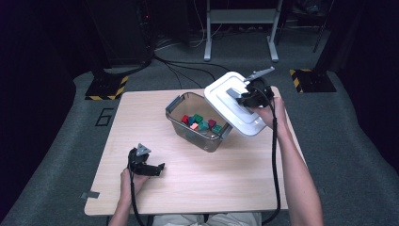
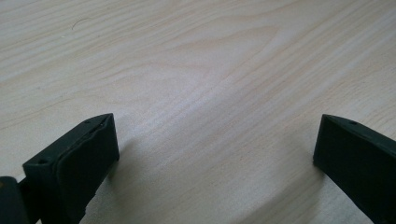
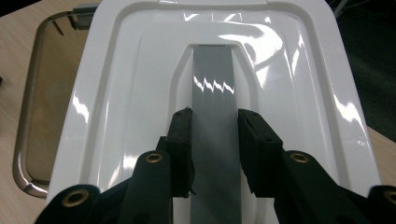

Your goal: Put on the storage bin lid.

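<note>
A clear plastic bin [image 1: 197, 136] stands on the wooden table [image 1: 188, 188] with several small coloured blocks [image 1: 200, 122] inside. Its white lid [image 1: 230, 106] is lifted and tilted above the bin's right side. My right gripper [image 1: 242, 97] is shut on the lid's grey handle [image 3: 212, 98], one jaw pressed to each side of it. The lid [image 3: 121, 93] covers most of the bin's rim [image 3: 25, 135] in the right gripper view. My left gripper [image 1: 159, 168] rests low over the table at the near left, jaws wide open with bare wood [image 2: 210, 116] between them.
The bin has grey latches at its ends [image 1: 173, 102]. A white frame's legs [image 1: 207, 42] stand on the grey floor beyond the table. Yellow-black striped plates [image 1: 107, 87] lie on the floor at the far corners. Cables trail from both grippers.
</note>
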`<state>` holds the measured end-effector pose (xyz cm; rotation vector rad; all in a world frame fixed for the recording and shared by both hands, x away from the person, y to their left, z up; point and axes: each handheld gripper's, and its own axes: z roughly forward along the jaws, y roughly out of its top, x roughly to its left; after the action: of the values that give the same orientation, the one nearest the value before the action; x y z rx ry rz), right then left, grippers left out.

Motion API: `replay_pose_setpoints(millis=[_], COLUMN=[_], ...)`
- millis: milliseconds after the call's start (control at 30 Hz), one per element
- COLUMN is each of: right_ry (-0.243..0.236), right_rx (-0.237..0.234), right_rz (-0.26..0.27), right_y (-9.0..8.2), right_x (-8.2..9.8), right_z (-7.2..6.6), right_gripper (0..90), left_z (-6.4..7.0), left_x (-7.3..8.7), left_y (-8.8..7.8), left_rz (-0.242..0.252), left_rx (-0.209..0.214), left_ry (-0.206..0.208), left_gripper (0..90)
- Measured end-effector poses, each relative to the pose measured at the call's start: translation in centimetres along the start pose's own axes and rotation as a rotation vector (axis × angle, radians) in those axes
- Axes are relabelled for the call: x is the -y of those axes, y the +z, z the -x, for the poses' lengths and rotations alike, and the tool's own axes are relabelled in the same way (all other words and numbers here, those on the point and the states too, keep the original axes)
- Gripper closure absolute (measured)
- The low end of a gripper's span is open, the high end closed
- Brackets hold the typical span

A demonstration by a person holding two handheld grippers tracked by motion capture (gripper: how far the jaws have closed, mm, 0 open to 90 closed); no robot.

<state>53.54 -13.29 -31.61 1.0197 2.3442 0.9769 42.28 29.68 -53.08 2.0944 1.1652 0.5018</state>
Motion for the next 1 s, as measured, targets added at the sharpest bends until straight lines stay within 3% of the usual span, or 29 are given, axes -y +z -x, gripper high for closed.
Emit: replay_pose_setpoints(millis=[233,267,333,433,500,833,867,1000], right_ry=[-0.088,-0.088,-0.115,-0.112,-0.150,-0.144,-0.126,-0.124], right_rx=[-0.064,-0.064,-0.092,-0.103,-0.127,-0.186,-0.188,-0.193], right_rz=[-0.011,-0.011,-0.025,-0.035,-0.050,-0.110,-0.117,-0.134], right_y=[2.7,2.7,4.1,5.2,6.6,10.7,11.0,11.8], right_x=[-3.5,-3.5,-4.4,-4.9,-5.3,-6.0,-6.0,-5.7], right_z=[-3.6,-3.6,-4.9,-5.8,-6.4,-8.1,-8.3,-8.6], right_gripper=[66.9,66.9,66.9,66.9,66.8,66.8,66.8,66.8], left_z=[0.0,0.0,0.0,0.0,0.0,0.0,0.0,0.0], left_x=[0.0,0.0,0.0,0.0,0.0,0.0,0.0,0.0], left_y=[0.0,0.0,0.0,0.0,0.0,0.0,0.0,0.0], left_rz=[0.001,0.001,0.001,0.000,0.001,0.000,0.000,0.000], left_rx=[-0.001,-0.001,0.000,0.000,0.001,-0.001,-0.001,0.002], left_ry=[0.001,0.001,-0.003,-0.001,-0.007,-0.003,-0.003,-0.002], left_gripper=[0.0,0.0,0.0,0.0,0.0,0.0,0.0,0.0])
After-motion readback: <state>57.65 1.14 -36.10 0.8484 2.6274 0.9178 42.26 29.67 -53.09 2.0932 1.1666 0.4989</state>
